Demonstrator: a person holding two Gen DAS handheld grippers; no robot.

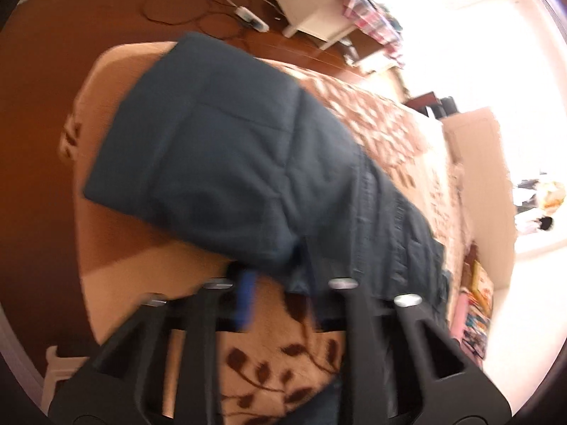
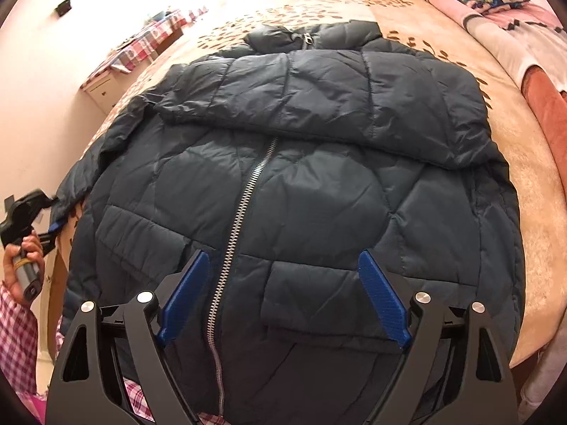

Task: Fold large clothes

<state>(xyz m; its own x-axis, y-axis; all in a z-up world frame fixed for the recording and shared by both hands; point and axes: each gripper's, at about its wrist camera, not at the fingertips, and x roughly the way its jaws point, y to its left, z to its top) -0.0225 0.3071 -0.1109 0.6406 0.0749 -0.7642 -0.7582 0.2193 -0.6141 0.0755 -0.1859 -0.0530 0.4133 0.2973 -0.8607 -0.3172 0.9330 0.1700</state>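
Note:
A dark blue puffer jacket lies front up on the bed, its zipper closed and one sleeve folded across the chest. My right gripper hovers open over the lower front, its blue pads either side of the zipper and a pocket. My left gripper is at the jacket's left edge, shut on the end of the other sleeve. In the left wrist view that sleeve hangs from the left gripper; one blue pad shows and fabric hides the other.
The bed has a beige leaf-print cover. Pillows and folded blankets lie at its head. A white dresser and a power strip with cables stand on the brown floor. A person's hand holds the left gripper's handle.

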